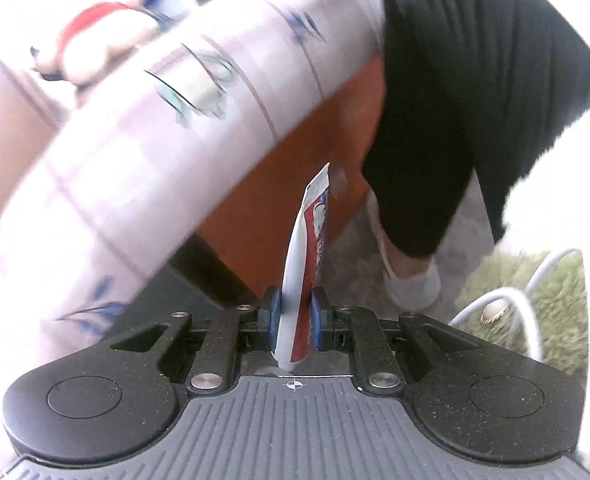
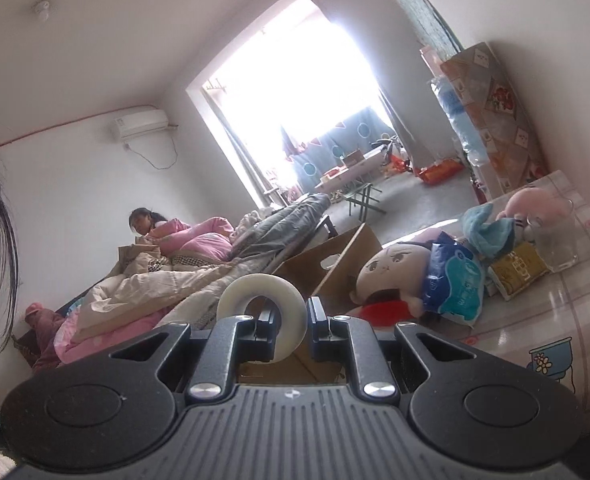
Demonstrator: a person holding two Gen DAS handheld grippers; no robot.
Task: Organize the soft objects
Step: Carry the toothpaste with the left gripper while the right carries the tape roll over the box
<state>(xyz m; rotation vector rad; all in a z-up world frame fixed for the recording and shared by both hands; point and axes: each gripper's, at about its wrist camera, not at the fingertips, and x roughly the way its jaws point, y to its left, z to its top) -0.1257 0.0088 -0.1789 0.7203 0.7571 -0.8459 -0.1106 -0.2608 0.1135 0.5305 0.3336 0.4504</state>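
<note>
In the left wrist view my left gripper (image 1: pixel 295 316) is shut on a white, red and blue toothpaste tube (image 1: pixel 307 248), which stands up between the blue pads above the floor beside the table. In the right wrist view my right gripper (image 2: pixel 293 328) is shut on a roll of clear tape (image 2: pixel 261 308), one finger inside the ring. Soft things lie on the table ahead to the right: a plush doll with a drawn face (image 2: pixel 391 276), a blue packet (image 2: pixel 455 284), a teal cloth (image 2: pixel 483 228) and a pink plush (image 2: pixel 535 208). The doll (image 1: pixel 95 40) shows blurred at the upper left.
The table with a patterned cloth (image 1: pixel 135 152) has an orange side. A person's black trouser leg (image 1: pixel 475 100) and grey shoe (image 1: pixel 411 280) stand right of it. An open cardboard box (image 2: pixel 335 264), a glass (image 2: pixel 559 248) and a yellow packet (image 2: pixel 519 272) sit ahead. A person lies on the bed (image 2: pixel 175 236).
</note>
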